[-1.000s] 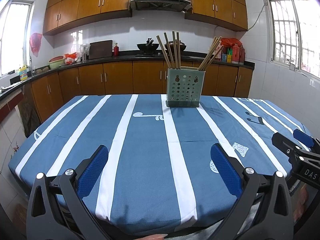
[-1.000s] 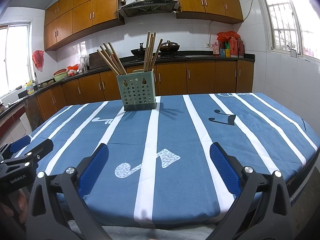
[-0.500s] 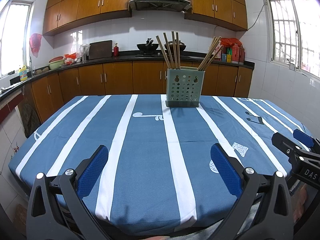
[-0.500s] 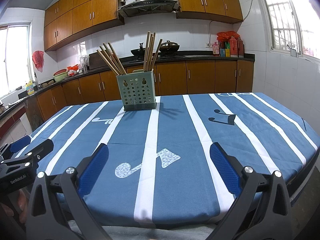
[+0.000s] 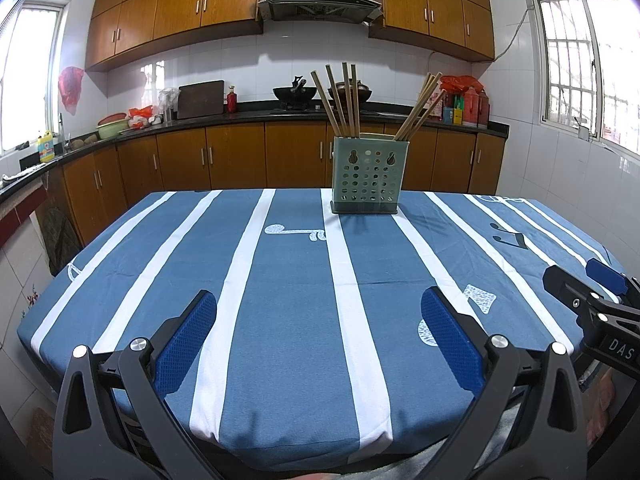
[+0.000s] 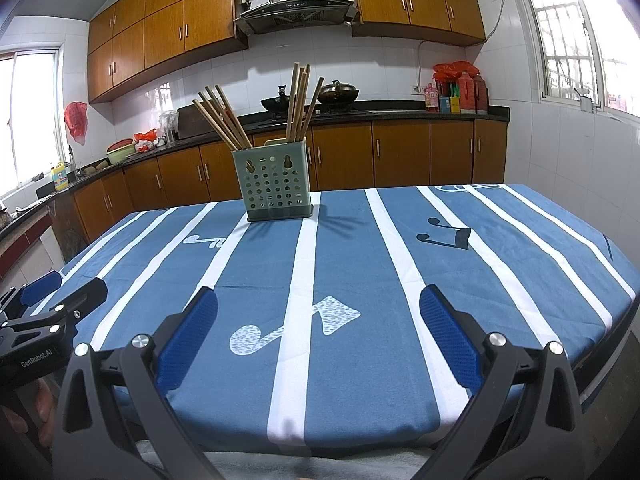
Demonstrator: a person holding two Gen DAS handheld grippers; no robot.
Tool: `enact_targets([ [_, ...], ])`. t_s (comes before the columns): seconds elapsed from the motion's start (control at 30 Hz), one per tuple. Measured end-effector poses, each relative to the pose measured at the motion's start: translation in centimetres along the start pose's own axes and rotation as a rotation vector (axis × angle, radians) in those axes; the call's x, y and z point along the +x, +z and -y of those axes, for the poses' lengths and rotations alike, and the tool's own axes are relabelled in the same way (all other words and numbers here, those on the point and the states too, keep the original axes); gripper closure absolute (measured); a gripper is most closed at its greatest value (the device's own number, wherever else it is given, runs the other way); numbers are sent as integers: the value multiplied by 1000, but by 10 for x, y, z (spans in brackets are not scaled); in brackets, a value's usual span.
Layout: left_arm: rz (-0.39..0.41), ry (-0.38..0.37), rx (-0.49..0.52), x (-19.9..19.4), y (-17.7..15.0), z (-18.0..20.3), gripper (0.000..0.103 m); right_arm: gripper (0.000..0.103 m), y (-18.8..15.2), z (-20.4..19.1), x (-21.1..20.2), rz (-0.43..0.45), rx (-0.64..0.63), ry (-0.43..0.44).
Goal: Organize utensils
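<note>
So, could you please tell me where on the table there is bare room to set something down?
Nearly all of the blue white-striped tablecloth is bare, from the near edge by both open tongs up to the green perforated plastic holder at the far middle. Both sides of the holder are free too. Only the holder is crowded, with wooden chopsticks fanning out above.

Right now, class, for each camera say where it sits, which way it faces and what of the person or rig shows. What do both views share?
Left wrist: on the left gripper at the table's near edge, facing the holder; its open fingers and the right gripper show.
Right wrist: on the right gripper, likewise facing the holder; its open fingers, the left gripper and a hand show.
Shared: holder, chopsticks, tablecloth.
</note>
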State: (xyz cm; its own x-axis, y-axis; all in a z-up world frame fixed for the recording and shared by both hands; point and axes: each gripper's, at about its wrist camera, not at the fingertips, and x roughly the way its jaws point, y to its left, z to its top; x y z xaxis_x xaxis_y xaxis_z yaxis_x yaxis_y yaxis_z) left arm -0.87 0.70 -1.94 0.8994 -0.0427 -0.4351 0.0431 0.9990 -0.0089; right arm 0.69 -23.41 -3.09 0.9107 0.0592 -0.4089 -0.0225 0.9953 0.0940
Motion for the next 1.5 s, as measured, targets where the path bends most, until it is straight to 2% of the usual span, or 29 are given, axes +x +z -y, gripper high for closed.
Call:
enact_targets([
  [1.5, -5, -3, 6, 3, -4, 2, 2, 4, -9, -1, -3, -14, 16, 3],
])
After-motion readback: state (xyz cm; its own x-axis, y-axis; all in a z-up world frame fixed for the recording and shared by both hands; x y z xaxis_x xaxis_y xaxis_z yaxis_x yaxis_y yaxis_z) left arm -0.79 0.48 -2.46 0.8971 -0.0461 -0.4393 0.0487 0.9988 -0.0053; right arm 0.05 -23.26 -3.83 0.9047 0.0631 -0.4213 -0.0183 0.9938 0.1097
